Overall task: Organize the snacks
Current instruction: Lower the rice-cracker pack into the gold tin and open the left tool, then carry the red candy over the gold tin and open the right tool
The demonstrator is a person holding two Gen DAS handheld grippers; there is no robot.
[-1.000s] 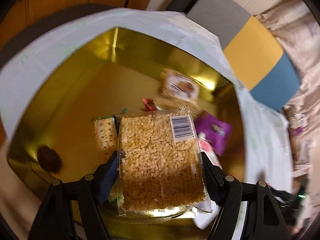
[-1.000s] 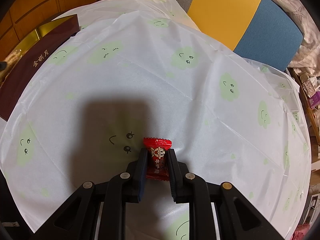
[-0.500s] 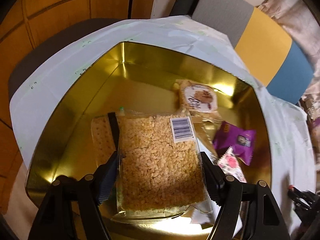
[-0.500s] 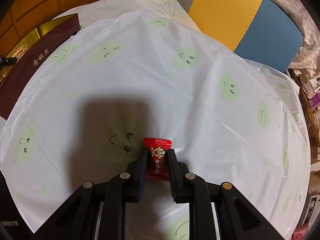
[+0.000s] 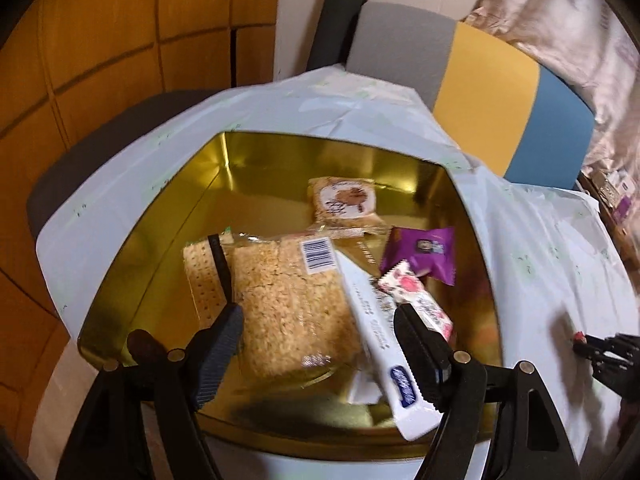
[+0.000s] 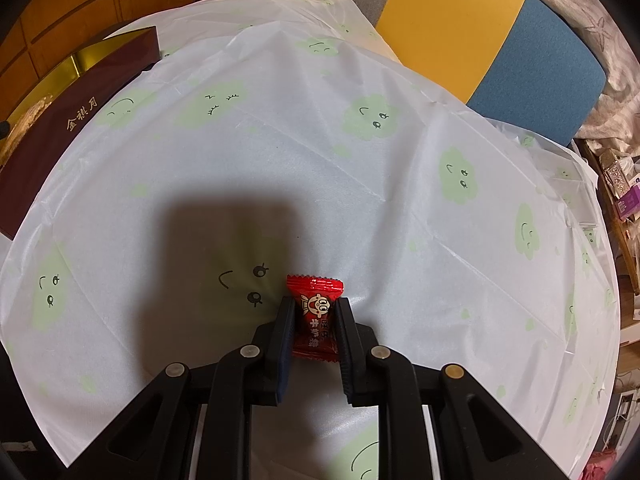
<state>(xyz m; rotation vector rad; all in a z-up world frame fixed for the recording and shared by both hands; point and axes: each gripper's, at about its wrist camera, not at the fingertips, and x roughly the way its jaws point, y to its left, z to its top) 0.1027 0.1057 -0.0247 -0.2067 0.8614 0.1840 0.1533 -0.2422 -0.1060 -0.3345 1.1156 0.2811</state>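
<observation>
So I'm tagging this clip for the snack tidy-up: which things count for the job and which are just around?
Job:
- gold tin
- puffed rice pack
- purple packet
- red candy, held in the right gripper
- left gripper, open over the tin

Lying about:
- tablecloth
- chair

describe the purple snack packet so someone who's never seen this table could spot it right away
Start at the gold tin on the white tablecloth and look along its right-hand side. The purple snack packet lies there on the tin's floor, just beyond the pink floral packet and right of the big rice crispy slab. It is the only purple wrapper in the tin, small, with crimped ends.
</observation>
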